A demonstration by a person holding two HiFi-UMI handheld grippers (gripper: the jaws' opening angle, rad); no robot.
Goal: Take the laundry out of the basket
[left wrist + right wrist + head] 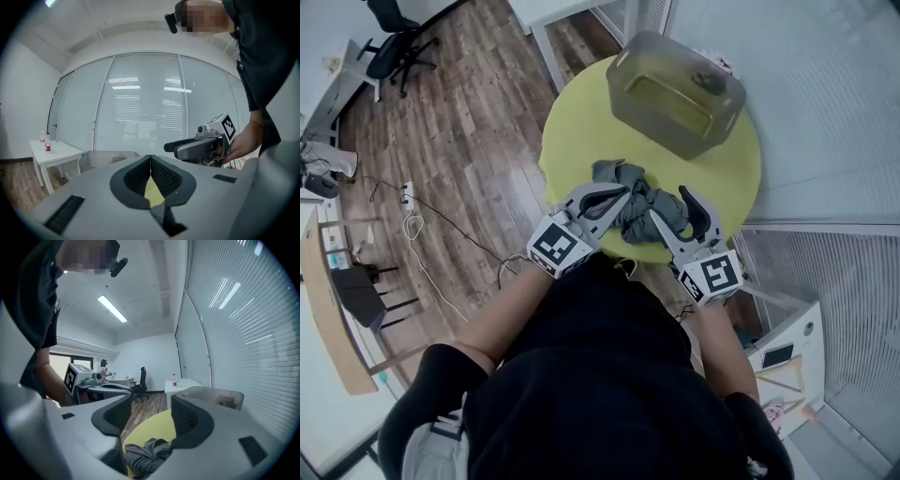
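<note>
Open wood-plank floor (pixel 469 141) lies left of the round yellow-green table (pixel 581 122), and a blind-covered glass wall (pixel 825 94) hems its right. A translucent grey plastic basket (pixel 649 105) sits at the far edge, with crumpled grey laundry (pixel 639 199) near the near edge. Over it, the left gripper (pixel 623 192) is pinched closed and empty; the right gripper (pixel 670 204) is parted, holding nothing.

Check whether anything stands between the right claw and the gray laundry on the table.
Nothing visible does. The right claw is open, and the laundry lies uncovered on the table below it.
</note>
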